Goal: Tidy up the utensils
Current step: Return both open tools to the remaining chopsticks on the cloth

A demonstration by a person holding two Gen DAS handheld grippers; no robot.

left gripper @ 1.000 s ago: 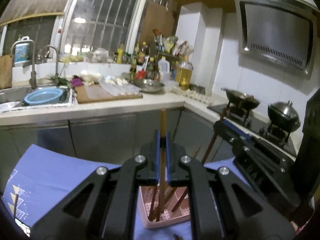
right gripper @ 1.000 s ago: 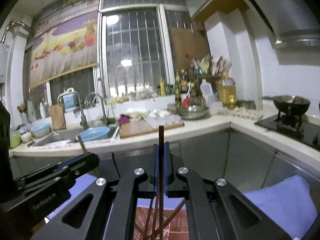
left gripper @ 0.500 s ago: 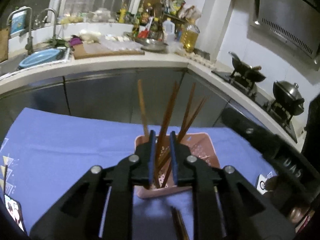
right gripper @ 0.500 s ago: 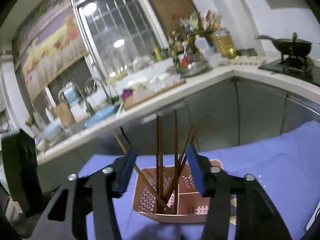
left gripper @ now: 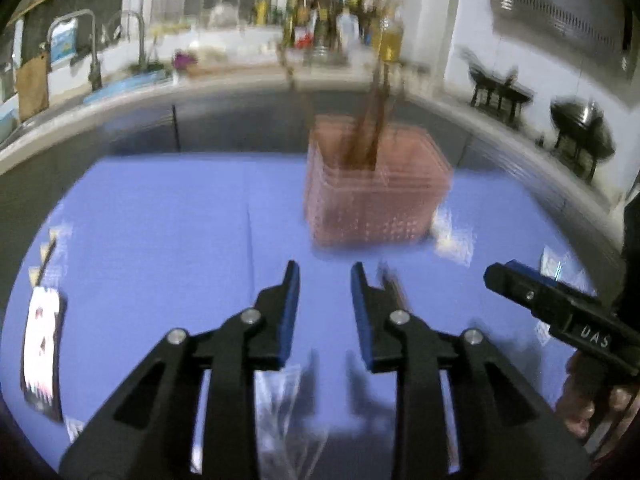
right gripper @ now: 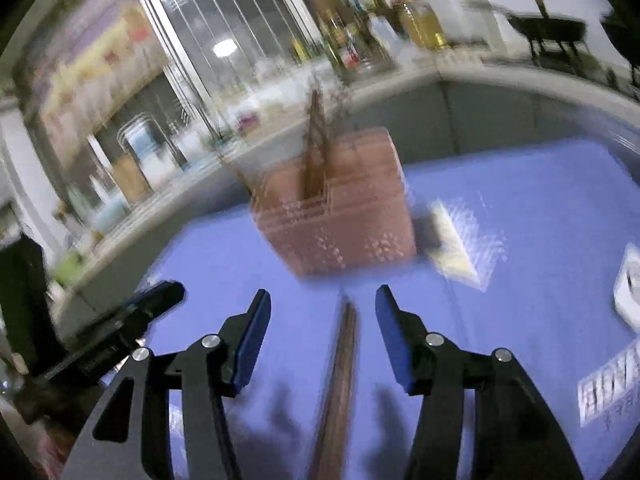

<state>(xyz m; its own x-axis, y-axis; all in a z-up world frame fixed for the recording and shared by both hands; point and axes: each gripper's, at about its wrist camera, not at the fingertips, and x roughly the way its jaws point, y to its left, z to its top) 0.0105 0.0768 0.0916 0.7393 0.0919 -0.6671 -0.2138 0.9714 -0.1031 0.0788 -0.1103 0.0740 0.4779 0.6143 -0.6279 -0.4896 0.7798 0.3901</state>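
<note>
A pink perforated basket stands on the blue cloth and holds several brown chopsticks upright. It also shows in the right wrist view. My left gripper is open and empty, low over the cloth in front of the basket. My right gripper is open above brown chopsticks that lie on the cloth between its fingers. Those lying chopsticks also show just right of my left gripper's right finger. Both views are blurred by motion.
A kitchen counter with a sink and bottles runs behind the table. Stove pans stand at the right. Clear packets and printed cards lie on the cloth. My right gripper shows in the left wrist view.
Both grippers let go of their chopsticks into the basket, opened, and dropped back toward the cloth in front of the basket. The right gripper now hangs over the lying chopsticks.
</note>
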